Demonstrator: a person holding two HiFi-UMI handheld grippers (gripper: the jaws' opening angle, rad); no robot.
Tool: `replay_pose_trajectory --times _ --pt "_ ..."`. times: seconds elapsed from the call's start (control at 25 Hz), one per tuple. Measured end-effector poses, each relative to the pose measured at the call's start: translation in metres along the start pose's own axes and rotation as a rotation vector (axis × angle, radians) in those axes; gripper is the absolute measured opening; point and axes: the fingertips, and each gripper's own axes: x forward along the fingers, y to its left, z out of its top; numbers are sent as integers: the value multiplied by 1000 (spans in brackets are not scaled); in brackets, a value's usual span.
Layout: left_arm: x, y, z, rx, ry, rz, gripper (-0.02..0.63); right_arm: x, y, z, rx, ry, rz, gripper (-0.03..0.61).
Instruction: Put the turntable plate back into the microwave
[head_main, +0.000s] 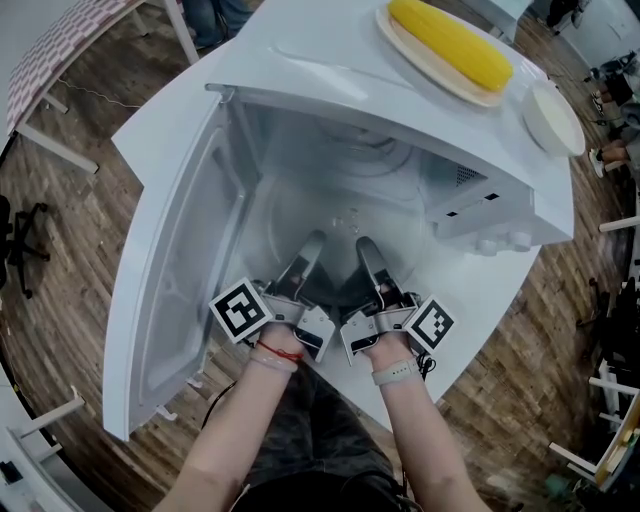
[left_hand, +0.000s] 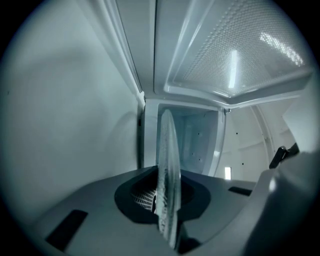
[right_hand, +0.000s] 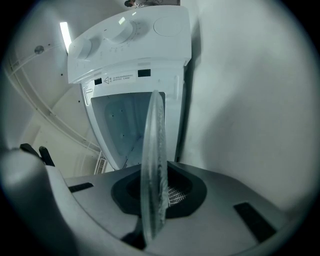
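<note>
The white microwave (head_main: 330, 80) stands with its door (head_main: 165, 300) swung open to the left. The clear glass turntable plate (head_main: 345, 205) lies roughly flat inside the cavity mouth. Each gripper pinches its near rim. My left gripper (head_main: 312, 245) holds the rim's left part and my right gripper (head_main: 366, 248) the right part, side by side. In the left gripper view the plate (left_hand: 167, 170) shows edge-on, clamped in my left gripper (left_hand: 167, 220). The right gripper view shows the plate's edge (right_hand: 152, 160) clamped in my right gripper (right_hand: 150, 215), with the control panel (right_hand: 125, 35) beyond.
On top of the microwave lie a tan plate with a corn cob (head_main: 450, 42) and a white dish (head_main: 553, 115). The knobs (head_main: 500, 242) sit on the right of the cavity. The microwave rests on a white table (head_main: 470, 330) over a wooden floor (head_main: 60, 250).
</note>
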Motion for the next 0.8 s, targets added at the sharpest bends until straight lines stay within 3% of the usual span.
replay_pose_trajectory --times 0.8 --pt "12 3 7 -15 -3 31 31 12 -3 7 23 4 -34 41"
